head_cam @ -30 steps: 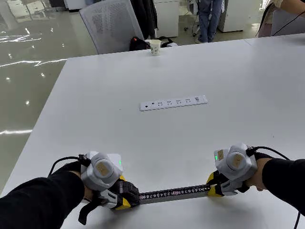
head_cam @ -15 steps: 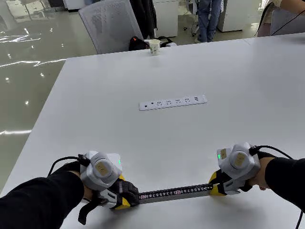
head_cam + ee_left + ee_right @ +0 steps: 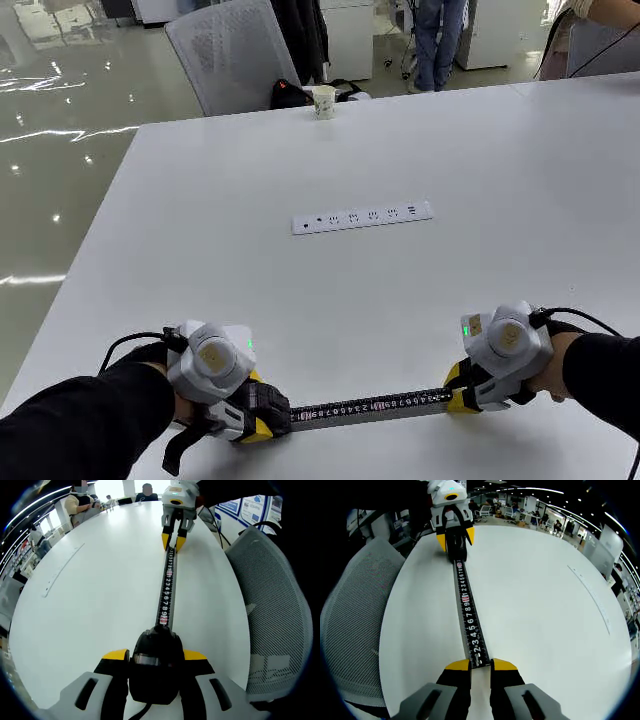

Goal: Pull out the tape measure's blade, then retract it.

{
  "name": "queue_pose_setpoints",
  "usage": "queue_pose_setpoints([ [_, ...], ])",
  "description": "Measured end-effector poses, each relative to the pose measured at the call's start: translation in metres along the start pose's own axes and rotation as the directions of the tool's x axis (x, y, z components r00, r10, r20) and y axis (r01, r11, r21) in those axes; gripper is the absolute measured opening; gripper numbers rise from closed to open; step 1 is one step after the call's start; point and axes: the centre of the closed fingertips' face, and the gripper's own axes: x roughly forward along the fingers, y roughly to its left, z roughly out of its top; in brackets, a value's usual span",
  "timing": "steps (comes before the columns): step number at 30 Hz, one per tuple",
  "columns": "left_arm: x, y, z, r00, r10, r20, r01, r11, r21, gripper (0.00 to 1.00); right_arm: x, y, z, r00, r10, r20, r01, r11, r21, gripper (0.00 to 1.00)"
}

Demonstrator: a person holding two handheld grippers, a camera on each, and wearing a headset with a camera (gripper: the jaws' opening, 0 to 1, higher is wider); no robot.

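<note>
Got the case (image 3: 272, 408) of the tape measure clamped between the jaws of the left gripper (image 3: 156, 655), low at the near edge of the counter (image 3: 300, 150); resting on it or just above, can't tell which. Got the blade (image 3: 468, 615) run out flat over the counter from the case to the right gripper (image 3: 480, 665), with its jaws closed on the free end, one on each edge of the strip. Reading the case as compact, hard-shelled and fairly heavy for its size: safe to squeeze firmly on the flanks, best held as now, clear of the blade slot and any lock button. Treating the blade as thin cupped steel: stiff lengthwise while cupped, quick to kink if twisted or bent sideways, slick on the printed face, probably sharp at the edges. Best taken right at the tip, relying on the end hook to stop a slip. Expect spring load pulling back toward the case, so keep the pull in line with the slot and walk the right gripper in for the retract rather than letting go; otherwise risk of whip and a slammed tip. No worry about the power strip (image 3: 362, 215) or paper cup (image 3: 323, 100), both well apart, further up the counter.
</note>
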Motion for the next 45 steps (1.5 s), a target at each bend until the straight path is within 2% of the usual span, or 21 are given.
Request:
queue_pose_setpoints([
  [23,-0.0004,-0.0020,0.0027,1.0000,0.000,0.000,0.000,1.000,0.001,0.34,-0.0075,-0.0015,-0.0071,0.9999,-0.009,-0.007,0.009,1.000,0.018,0.11],
  [26,-0.0005,-0.0026,0.0035,0.9999,0.001,0.017,-0.001,1.000,0.008,0.34,-0.0072,-0.0012,-0.0071,0.9999,-0.009,-0.013,0.009,1.000,0.016,0.11],
  [30,0.0000,-0.0007,0.0043,0.9993,-0.002,0.039,0.002,1.000,-0.015,0.35,-0.0068,-0.0015,-0.0067,0.9995,-0.007,-0.032,0.007,1.000,0.015,0.11],
  [33,0.0020,-0.0008,0.0059,0.9996,0.004,0.026,-0.004,1.000,0.008,0.35,-0.0064,-0.0012,-0.0062,0.9991,-0.009,-0.043,0.009,1.000,0.010,0.12],
  [35,0.0033,-0.0005,0.0052,0.9998,0.017,0.014,-0.017,0.998,0.053,0.34,-0.0062,-0.0014,-0.0060,0.9987,-0.013,-0.049,0.013,1.000,0.004,0.12],
  [39,0.0031,0.0019,0.0046,0.9995,0.022,0.021,-0.023,0.999,0.049,0.35,-0.0062,-0.0014,-0.0059,0.9979,-0.018,-0.062,0.018,1.000,-0.002,0.12],
  [45,0.0017,0.0033,0.0035,0.9998,0.018,0.001,-0.018,1.000,0.023,0.35,-0.0065,-0.0021,-0.0057,0.9973,-0.017,-0.071,0.016,1.000,-0.018,0.13],
])
